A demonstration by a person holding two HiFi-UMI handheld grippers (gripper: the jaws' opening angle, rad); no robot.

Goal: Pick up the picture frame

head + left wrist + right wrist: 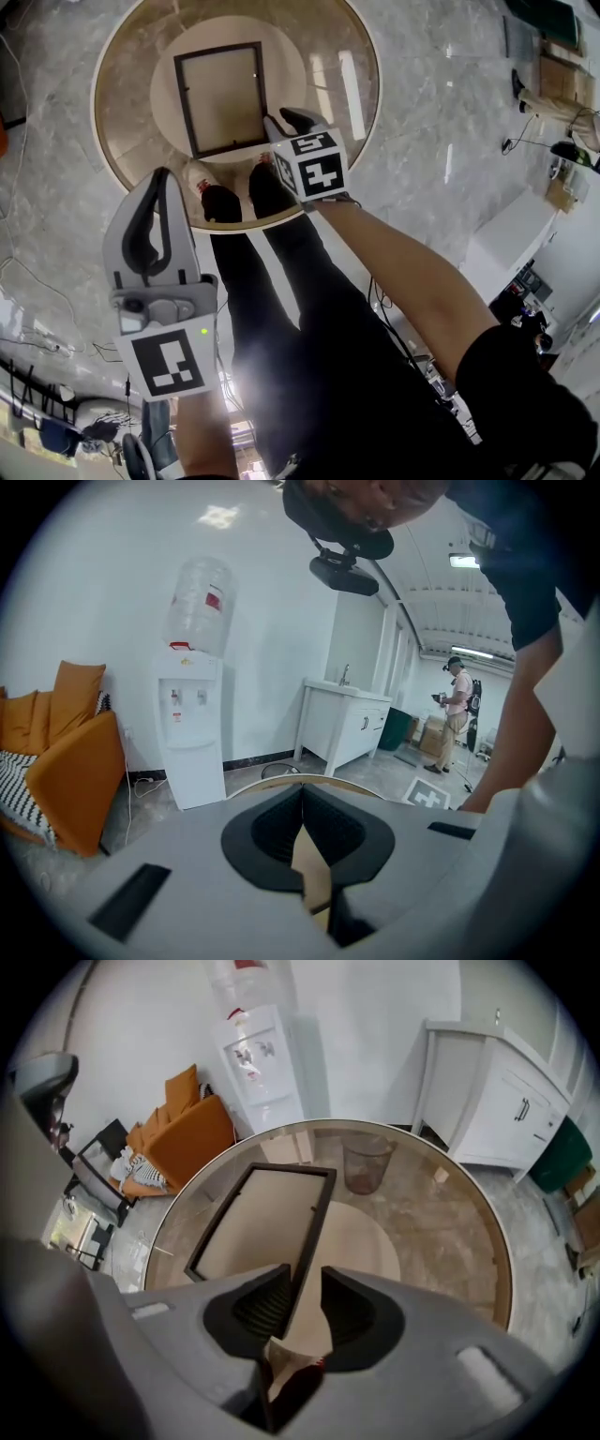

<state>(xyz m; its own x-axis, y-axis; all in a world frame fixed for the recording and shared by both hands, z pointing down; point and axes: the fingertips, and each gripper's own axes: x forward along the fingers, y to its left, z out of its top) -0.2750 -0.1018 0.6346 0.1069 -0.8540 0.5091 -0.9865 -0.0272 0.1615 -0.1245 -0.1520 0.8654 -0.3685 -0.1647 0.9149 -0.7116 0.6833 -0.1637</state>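
A dark-edged picture frame (225, 98) (267, 1227) lies flat on a round glass table (96, 103) (506, 1241), roughly over the pale round base (292, 75) that shows through the glass. The panel inside the frame is a plain pale beige.

The right gripper (286, 124) (302, 1283) is at the frame's near right corner, pointing steeply down. Its jaws stand apart. In the right gripper view the frame's right side rail runs straight into the gap between them. The rail sits close against one ribbed black pad (258, 1302), and a clear gap shows on the other side. The jaws are not clamped on the frame.

The left gripper (164, 173) (302, 789) is well apart from the frame, at the near left of the table. Its jaws are closed together and hold nothing. Its tips point towards the table's rim.

The person's bare forearms and dark trousers fill the lower part of the head view. The person stands on a grey marbled floor (422, 112).

Beyond the table, against a white wall, are a white water dispenser (192, 724) (258, 1054), an orange chair (75, 761) (183, 1133) and a white cabinet (342, 726) (487, 1091). A mesh waste basket (366, 1164) shows through the glass. Another person (457, 714) stands far off in the room.
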